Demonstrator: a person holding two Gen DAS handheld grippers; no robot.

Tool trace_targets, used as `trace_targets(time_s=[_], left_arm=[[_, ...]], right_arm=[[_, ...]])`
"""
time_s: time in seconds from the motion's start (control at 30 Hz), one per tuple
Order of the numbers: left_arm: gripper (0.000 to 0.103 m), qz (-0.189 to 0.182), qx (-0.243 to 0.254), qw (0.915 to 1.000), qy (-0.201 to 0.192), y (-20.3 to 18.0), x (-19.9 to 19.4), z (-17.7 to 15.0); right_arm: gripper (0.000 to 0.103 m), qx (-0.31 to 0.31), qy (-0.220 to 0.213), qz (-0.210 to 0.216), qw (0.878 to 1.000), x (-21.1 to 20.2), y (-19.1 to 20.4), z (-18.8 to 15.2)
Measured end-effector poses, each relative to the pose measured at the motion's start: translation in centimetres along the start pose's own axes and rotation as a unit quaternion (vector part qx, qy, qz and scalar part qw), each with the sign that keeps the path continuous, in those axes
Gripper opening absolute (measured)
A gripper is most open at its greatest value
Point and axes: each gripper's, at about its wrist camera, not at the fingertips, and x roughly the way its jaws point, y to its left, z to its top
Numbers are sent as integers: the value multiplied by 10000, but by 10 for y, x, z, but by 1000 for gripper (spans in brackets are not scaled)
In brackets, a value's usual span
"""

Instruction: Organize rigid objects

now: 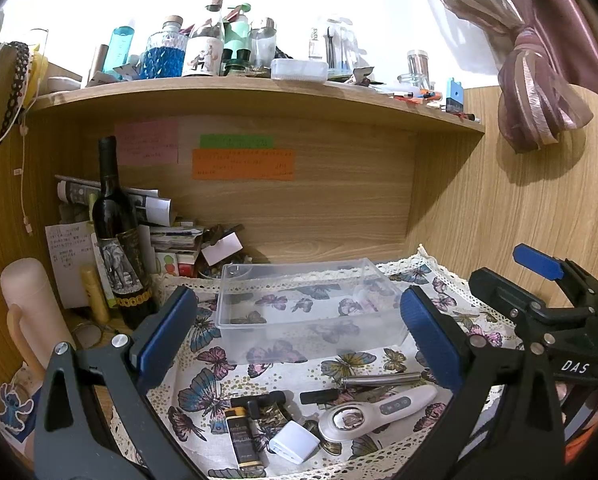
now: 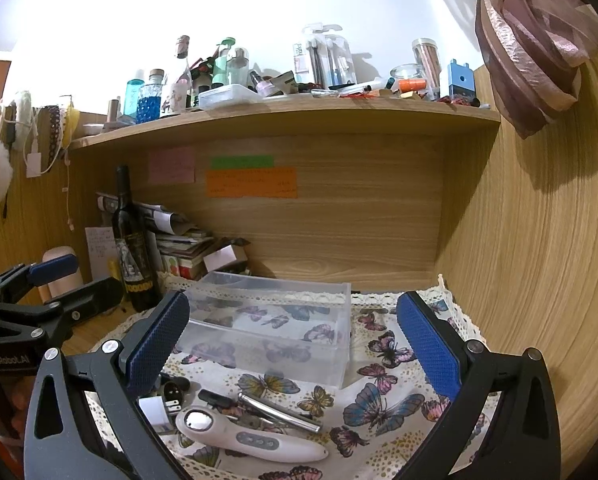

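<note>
A clear plastic box (image 1: 307, 312) stands empty on the butterfly cloth (image 1: 203, 396); it also shows in the right wrist view (image 2: 271, 328). In front of it lie a white handheld device (image 1: 375, 412) (image 2: 247, 436), a silver pen-like tube (image 1: 383, 380) (image 2: 279, 412), a white charger plug (image 1: 295, 442) (image 2: 155, 410), a black-gold lighter (image 1: 245, 440) and a small black stick (image 1: 321, 397). My left gripper (image 1: 299, 340) is open and empty above the cloth. My right gripper (image 2: 295, 344) is open and empty, to the right of the left one.
A dark wine bottle (image 1: 119, 240), a pink flask (image 1: 31, 308) and stacked papers and boxes (image 1: 171, 240) crowd the left back corner. A wooden shelf (image 1: 259, 96) full of bottles runs overhead. A wood wall (image 2: 539, 260) and a tied curtain (image 1: 539, 92) are on the right.
</note>
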Motion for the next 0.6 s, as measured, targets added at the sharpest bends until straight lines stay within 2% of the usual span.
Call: trace_targets(time_s=[0.6], left_arm=[[103, -6, -7, 10000, -11, -1, 1, 0]], right_arm=[[103, 73, -17, 26, 10000, 1, -3, 2]])
